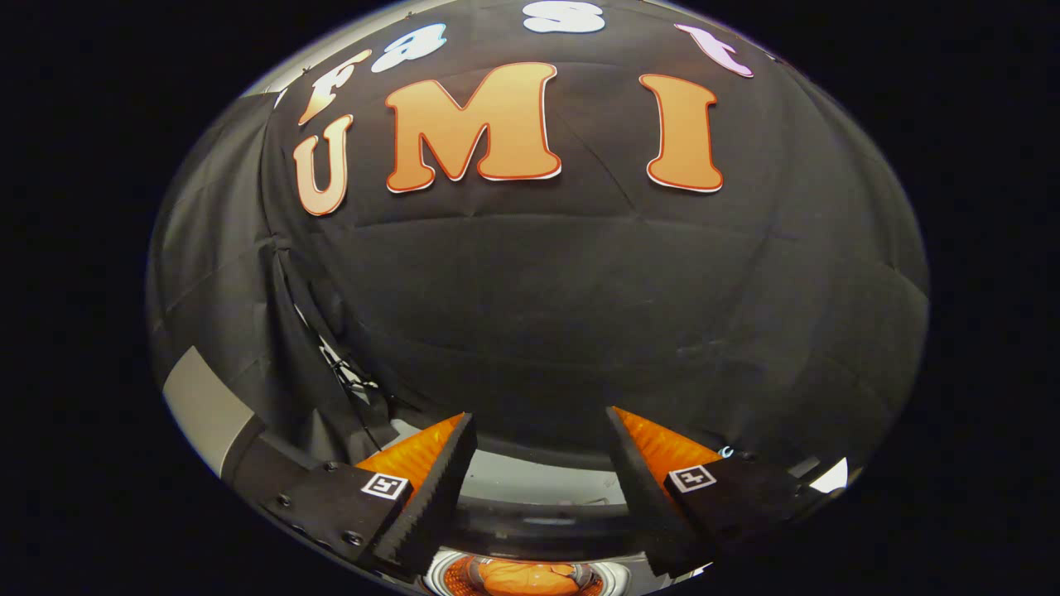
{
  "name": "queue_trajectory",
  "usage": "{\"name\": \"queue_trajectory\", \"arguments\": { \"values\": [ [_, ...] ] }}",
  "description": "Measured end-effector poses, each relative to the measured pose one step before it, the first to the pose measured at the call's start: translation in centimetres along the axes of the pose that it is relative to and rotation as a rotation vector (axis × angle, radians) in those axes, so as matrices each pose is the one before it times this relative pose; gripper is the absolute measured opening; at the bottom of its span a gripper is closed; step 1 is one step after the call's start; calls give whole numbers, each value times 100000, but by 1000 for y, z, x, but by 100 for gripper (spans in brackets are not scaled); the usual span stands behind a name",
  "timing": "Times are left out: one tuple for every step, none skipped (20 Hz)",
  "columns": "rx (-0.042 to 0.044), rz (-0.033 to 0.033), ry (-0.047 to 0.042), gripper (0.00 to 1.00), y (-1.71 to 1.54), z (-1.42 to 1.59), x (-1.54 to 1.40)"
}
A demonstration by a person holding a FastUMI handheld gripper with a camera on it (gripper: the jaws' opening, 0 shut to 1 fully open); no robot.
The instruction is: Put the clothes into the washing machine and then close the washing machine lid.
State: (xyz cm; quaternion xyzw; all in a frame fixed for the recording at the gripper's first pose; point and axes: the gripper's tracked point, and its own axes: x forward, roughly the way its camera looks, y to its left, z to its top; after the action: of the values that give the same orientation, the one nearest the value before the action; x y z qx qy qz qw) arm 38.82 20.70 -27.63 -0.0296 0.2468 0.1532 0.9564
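The gripper [538, 430] had its 2 black and orange fingers [431, 488] spread wide apart, and they held nothing and touched nothing. Between and below the fingers was the washing machine [530, 484], with its grey top and a dark, shiny, curved lid [530, 521] that looked to be standing open, though that was hard to tell. Lower down, near the bottoms of the fingers, orange clothes [526, 578] sat inside the machine's round tub, and the black cloth wall [580, 314] hung well beyond the fingers.
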Motion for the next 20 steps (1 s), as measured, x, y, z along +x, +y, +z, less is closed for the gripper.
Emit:
{"name": "queue_trajectory", "arguments": {
  "values": [
    [963,880,-208,98,330,279,-116],
    [645,1061,984,98,27,-238,303],
    [1011,1409,259,98,119,-29,160],
    [438,1373,1048,98,143,-29,100],
    [-201,501,-778,98,17,43,-91],
    [92,-85,233,98,-126,-181,-128],
    [298,-338,-59,98,-4,-53,-282],
    [-178,-718,436,98,40,-222,-224],
    [259,-862,205,98,-96,-116,-297],
    [126,-205,454,99,75,-270,-243],
    [-129,-29,-522,99,165,-174,-579],
    [-164,254,-991,99,61,-124,-467],
    [-187,124,-1080,99,137,-42,-581],
    [-180,-113,-793,99,234,-135,-409],
    [-47,-83,-502,99,5,-315,-494],
    [-79,16,-117,99,85,-406,-659],
    [-45,-59,-109,99,134,-401,-723],
    [-98,-71,-189,99,86,-326,-585],
    [-173,-22,-368,99,82,-198,-427],
    [-131,-49,-502,99,95,-209,-351]
  ]
}}
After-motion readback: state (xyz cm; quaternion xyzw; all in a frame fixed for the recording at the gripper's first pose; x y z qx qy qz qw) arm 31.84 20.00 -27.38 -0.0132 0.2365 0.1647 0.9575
